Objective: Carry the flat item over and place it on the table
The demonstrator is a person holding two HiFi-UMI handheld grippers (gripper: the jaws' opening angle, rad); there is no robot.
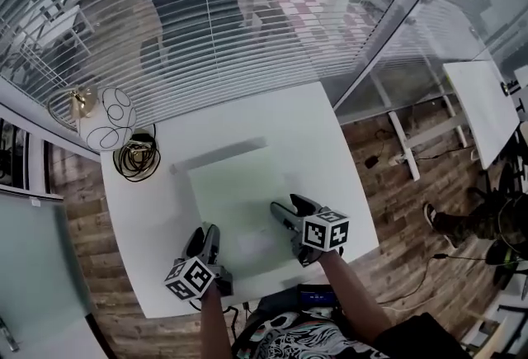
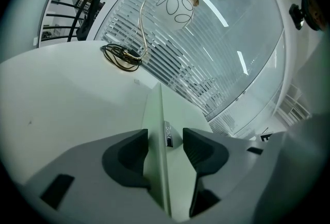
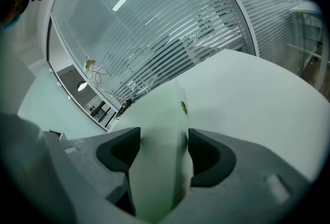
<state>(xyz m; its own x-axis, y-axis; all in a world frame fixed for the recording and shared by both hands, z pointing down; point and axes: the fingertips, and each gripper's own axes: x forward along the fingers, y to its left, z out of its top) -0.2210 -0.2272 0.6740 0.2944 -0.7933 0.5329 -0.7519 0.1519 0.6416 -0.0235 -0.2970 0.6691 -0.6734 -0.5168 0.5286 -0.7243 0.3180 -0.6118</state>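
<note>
Setting: white square table [image 1: 330, 143] beside a glass wall with slatted blinds, wood-plank floor around it.
Flat item: pale green thin sheet [image 1: 235, 188] over the middle of the table, gripped along its near edge on both sides.
Left gripper [image 1: 204, 233]: jaws narrowed onto the sheet's near left part, which runs edge-on between the dark pads [image 2: 129, 158], the left one against it.
Right gripper [image 1: 289, 209]: jaws pinched on the near right part; the sheet fills the gap and bows slightly.
Far left corner: white globe lamp [image 1: 107, 118], coiled black cable [image 1: 136, 158] just beside it.
</note>
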